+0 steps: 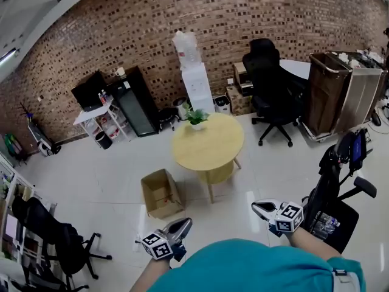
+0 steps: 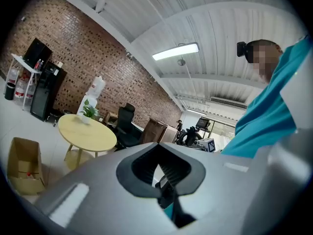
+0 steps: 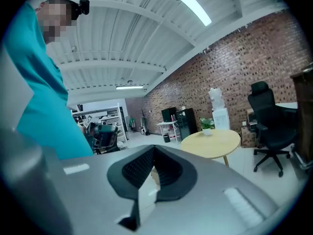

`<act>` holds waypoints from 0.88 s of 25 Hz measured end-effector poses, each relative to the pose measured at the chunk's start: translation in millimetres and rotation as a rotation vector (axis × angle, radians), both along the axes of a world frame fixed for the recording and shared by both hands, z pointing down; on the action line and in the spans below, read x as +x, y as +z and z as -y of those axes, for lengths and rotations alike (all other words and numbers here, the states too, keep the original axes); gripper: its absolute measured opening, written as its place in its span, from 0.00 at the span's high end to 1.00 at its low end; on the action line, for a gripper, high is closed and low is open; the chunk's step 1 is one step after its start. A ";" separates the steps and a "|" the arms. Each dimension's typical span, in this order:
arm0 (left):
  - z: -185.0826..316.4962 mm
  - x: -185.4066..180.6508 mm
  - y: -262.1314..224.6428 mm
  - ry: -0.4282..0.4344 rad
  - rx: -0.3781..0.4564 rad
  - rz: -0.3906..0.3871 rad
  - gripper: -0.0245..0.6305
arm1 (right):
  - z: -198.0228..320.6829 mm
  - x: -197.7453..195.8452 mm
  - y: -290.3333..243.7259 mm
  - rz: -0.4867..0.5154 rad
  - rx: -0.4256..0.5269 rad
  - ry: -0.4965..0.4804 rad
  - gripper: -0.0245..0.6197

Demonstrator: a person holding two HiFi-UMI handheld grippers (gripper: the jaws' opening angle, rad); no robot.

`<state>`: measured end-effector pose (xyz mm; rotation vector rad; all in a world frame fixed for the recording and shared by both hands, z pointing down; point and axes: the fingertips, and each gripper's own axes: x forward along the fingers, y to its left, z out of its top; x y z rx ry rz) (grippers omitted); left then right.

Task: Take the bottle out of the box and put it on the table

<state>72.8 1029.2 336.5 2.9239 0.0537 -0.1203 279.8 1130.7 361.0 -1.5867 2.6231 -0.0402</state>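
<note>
An open cardboard box [image 1: 161, 193] stands on the pale floor in front of the round yellow table [image 1: 206, 143]. In the left gripper view the box [image 2: 22, 166] is at the lower left, and no bottle can be made out in it. Both grippers are held close to my body, well short of the box and touching nothing. My left gripper [image 1: 180, 226] has its jaws shut and empty; in its own view the tips [image 2: 164, 192] meet. The right gripper [image 1: 261, 207] is also shut and empty, its closed jaws [image 3: 142, 195] pointing towards the table [image 3: 211, 141].
A potted plant [image 1: 196, 117] sits at the table's far edge. Behind it stand a water dispenser [image 1: 196, 81], a black office chair [image 1: 270, 87] and a brown cabinet [image 1: 325, 90]. An exercise bike [image 1: 334, 187] is at my right, another black chair [image 1: 58, 239] at the lower left.
</note>
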 end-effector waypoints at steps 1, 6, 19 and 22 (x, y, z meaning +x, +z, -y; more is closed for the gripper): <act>-4.4 8.2 1.1 -0.004 -0.009 0.003 0.96 | -3.2 5.9 1.5 -0.003 -0.001 -0.007 0.96; 11.7 15.3 8.8 0.001 -0.018 0.020 0.96 | 17.6 11.4 11.0 0.011 -0.014 -0.010 0.96; 196.3 -34.3 -19.6 0.125 -0.006 -0.030 0.96 | 173.9 -35.5 -31.5 0.035 -0.046 0.155 0.96; 246.9 -55.2 -28.8 0.146 -0.008 -0.020 0.96 | 213.0 -49.3 -44.3 0.055 -0.049 0.205 0.96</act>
